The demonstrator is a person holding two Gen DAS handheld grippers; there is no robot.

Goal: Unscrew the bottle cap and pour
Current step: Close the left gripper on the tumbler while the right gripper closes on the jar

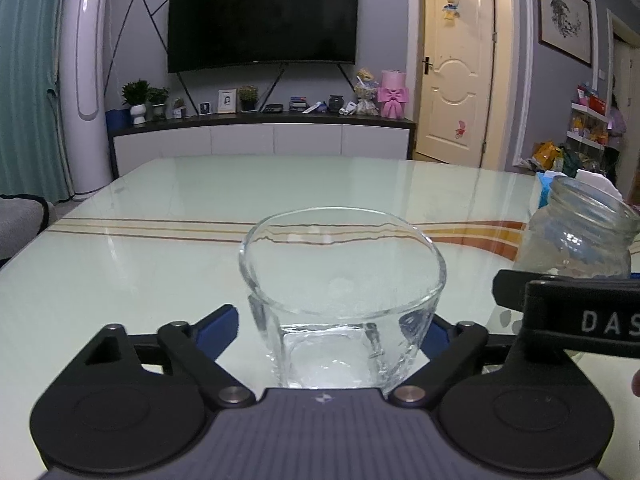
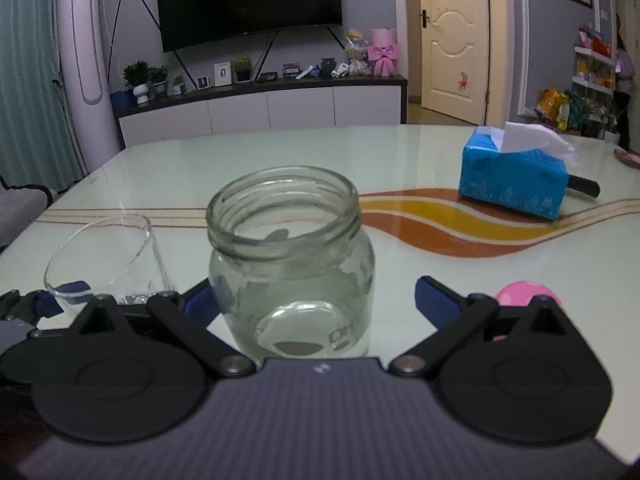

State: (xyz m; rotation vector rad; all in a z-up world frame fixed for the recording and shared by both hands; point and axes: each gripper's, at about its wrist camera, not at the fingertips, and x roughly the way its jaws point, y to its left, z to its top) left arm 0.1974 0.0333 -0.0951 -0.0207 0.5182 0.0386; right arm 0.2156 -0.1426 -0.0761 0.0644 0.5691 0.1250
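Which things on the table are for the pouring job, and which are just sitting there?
For the job: glass jar, drinking glass, pink cap.
Just sitting there: blue tissue box, dark object behind it.

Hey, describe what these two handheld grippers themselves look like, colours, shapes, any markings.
Both look alike. The left gripper and right gripper each have a ribbed grey body with a small white logo, two round black discs, black linkage arms with silver pivot pins, and blue pads on the jaws. White letters "DAS" show on the right gripper's black side, seen from the left wrist camera. No cables or sleeves visible.
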